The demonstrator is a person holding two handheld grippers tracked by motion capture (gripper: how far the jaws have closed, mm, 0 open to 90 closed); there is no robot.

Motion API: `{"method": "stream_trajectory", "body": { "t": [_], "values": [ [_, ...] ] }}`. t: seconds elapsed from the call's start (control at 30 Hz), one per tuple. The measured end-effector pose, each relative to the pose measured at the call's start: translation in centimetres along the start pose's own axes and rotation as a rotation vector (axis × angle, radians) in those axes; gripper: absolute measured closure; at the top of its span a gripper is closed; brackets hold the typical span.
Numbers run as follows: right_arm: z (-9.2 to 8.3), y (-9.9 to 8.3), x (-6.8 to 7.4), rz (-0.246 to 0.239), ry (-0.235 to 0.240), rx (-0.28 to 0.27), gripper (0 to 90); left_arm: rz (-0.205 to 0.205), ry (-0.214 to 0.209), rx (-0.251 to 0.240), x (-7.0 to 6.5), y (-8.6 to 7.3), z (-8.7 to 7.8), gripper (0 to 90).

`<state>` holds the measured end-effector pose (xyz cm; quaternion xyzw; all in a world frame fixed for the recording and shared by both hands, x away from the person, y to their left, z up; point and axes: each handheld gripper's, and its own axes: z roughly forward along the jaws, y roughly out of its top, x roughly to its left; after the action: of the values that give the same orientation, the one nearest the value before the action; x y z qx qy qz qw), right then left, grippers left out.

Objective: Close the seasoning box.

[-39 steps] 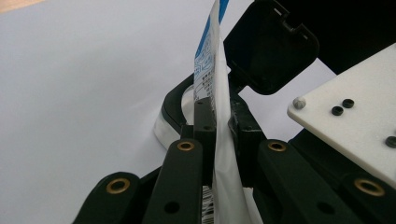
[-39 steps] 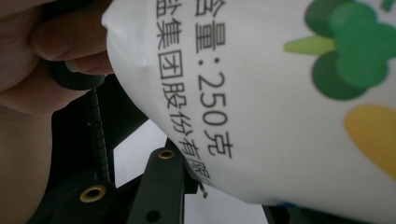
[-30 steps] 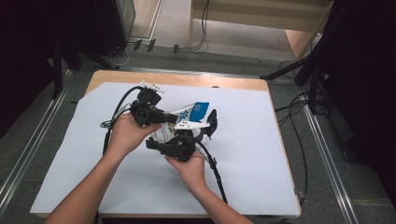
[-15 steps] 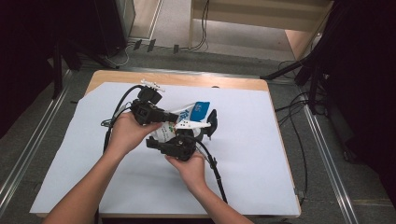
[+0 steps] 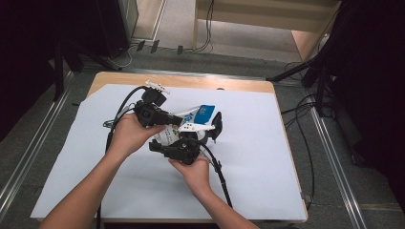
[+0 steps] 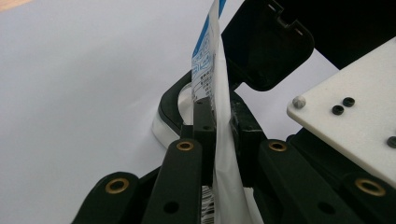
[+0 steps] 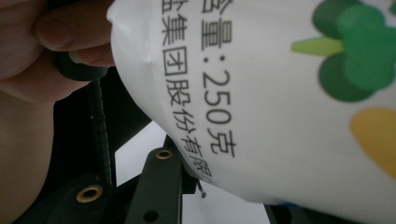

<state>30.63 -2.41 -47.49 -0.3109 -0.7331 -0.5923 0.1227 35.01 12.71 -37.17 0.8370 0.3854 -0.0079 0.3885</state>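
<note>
Black jaws of the left gripper (image 6: 215, 140) stand nearly together and pinch the thin edge of a white plastic bag (image 6: 219, 93), which rises edge-on between them in the left gripper view. Printed text and a blue band mark the bag's upper part there. A black curved part of the other gripper and its pale three-cornered plate (image 6: 350, 135) stand just beside the bag on that view's right.

In the right gripper view, the bag (image 7: 280, 93) sits very close over the jaws of the right gripper (image 7: 219, 186), showing black characters and green and yellow printed shapes. Only one jaw is plainly visible below the bag; whether the pads press on the bag cannot be told.

In the high view, the left gripper (image 5: 160, 115) and the right gripper (image 5: 191, 140) meet over the middle of the table, with the bag (image 5: 193, 116) held up between them above the white sheet (image 5: 258, 157). That sheet covers most of the wooden table (image 5: 224, 84). Black cables trail from both grippers across the sheet. Grey floor (image 5: 334, 167) surrounds the table.
</note>
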Motion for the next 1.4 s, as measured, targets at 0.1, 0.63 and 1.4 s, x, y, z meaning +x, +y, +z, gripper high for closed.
{"method": "stream_trajectory", "body": {
  "t": [0.1,0.63,1.4],
  "values": [
    [0.0,0.0,0.1,-0.016,-0.006,0.001,74.4,0.011,-0.002,0.007,0.1,0.0,-0.1,83.7],
    [0.1,0.0,0.2,-0.021,-0.010,0.004,73.4,0.046,0.017,0.054,-0.4,0.8,-0.1,83.6],
    [0.7,-0.7,0.0,-0.024,-0.026,0.019,73.1,0.058,0.002,0.058,0.3,0.0,-0.1,83.9]
  ]
}}
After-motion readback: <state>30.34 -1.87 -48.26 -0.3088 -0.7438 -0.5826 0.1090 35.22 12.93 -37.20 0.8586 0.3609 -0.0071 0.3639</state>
